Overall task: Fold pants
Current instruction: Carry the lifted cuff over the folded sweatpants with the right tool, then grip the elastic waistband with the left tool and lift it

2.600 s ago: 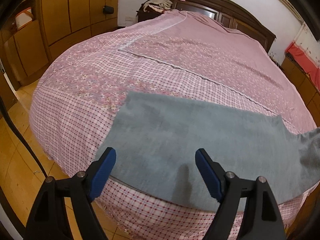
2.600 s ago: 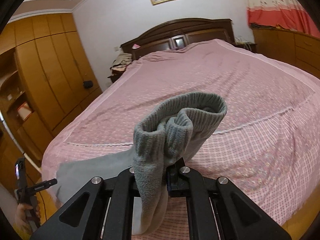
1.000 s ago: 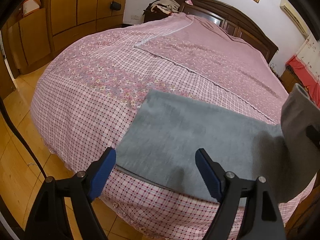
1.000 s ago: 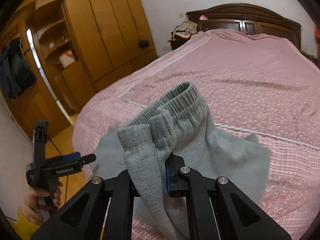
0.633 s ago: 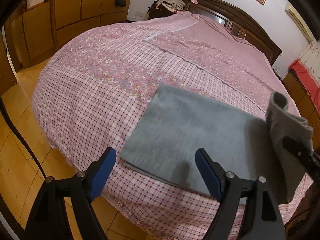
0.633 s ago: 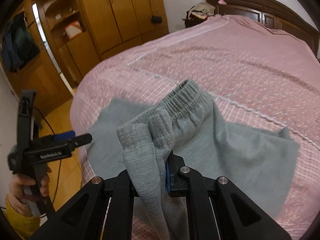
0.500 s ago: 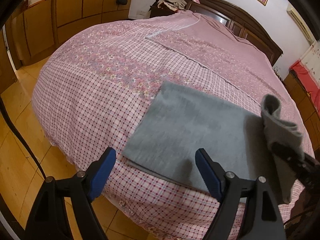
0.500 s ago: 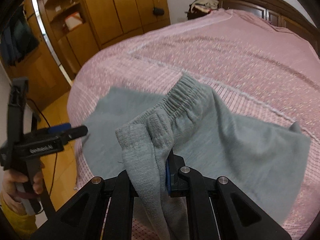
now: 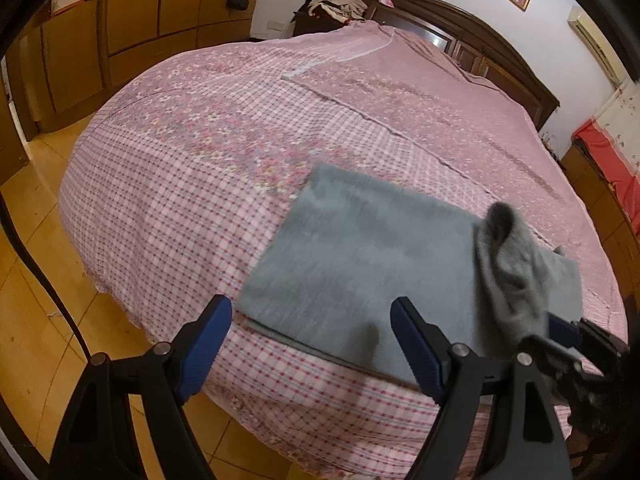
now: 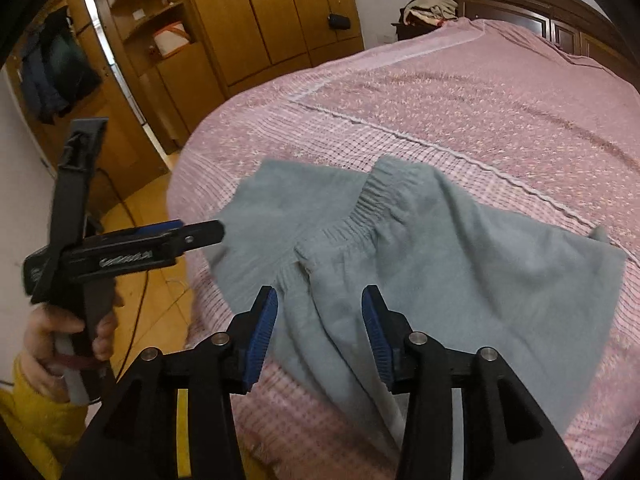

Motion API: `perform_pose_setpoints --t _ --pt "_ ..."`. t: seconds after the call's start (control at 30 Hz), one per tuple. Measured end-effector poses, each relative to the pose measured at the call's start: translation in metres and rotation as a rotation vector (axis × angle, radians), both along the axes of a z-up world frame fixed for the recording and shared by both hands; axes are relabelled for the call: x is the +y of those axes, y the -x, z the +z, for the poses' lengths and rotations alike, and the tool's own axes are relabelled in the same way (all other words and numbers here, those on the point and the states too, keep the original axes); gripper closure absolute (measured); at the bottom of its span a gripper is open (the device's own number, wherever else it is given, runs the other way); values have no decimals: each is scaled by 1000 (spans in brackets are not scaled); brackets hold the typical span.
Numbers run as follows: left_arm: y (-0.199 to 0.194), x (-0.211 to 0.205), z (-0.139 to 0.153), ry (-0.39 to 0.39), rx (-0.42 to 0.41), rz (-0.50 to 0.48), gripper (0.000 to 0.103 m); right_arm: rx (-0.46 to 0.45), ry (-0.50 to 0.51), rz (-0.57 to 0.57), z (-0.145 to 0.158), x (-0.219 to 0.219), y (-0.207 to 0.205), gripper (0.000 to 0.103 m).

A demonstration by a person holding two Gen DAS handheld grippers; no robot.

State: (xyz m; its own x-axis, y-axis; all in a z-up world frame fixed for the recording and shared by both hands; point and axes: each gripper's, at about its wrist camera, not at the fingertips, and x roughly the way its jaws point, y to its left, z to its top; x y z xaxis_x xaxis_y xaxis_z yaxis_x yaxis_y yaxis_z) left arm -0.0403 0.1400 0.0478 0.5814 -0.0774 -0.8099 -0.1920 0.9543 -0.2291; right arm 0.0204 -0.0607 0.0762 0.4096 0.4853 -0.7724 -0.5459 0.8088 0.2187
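Note:
The grey pants (image 9: 352, 264) lie near the foot edge of the pink bed (image 9: 224, 152). Their waistband end (image 10: 360, 216) is folded back over the legs and lies rumpled on top; in the left wrist view it shows as a bunched lump (image 9: 508, 264). My right gripper (image 10: 318, 326) is open and empty, just above the folded cloth (image 10: 460, 264). My left gripper (image 9: 310, 344) is open and empty, at the bed's foot edge by the pants' leg end. It also shows in the right wrist view (image 10: 192, 236), held in a hand.
Wooden wardrobes (image 10: 256, 20) stand along the left wall. A dark headboard (image 9: 460, 36) and a pile of clothes (image 9: 336, 4) are at the far end. Wooden floor (image 9: 36, 280) lies below the bed's foot edge.
My right gripper carried the waistband leftward over the legs, then opened and let it drop onto the pants. The left gripper stayed open and drew back slightly.

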Motion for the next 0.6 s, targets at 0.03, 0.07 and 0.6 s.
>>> perform_pose_setpoints --t 0.03,0.07,0.6 --pt "0 -3 2 8 -3 -9 18 -10 -4 -7 4 -6 5 58" --pt "-1 -4 3 13 -4 -15 18 -19 -6 -16 7 -11 8 58" --pt "-12 -83 24 161 -22 -216 18 -39 73 -340 -10 -109 33 58"
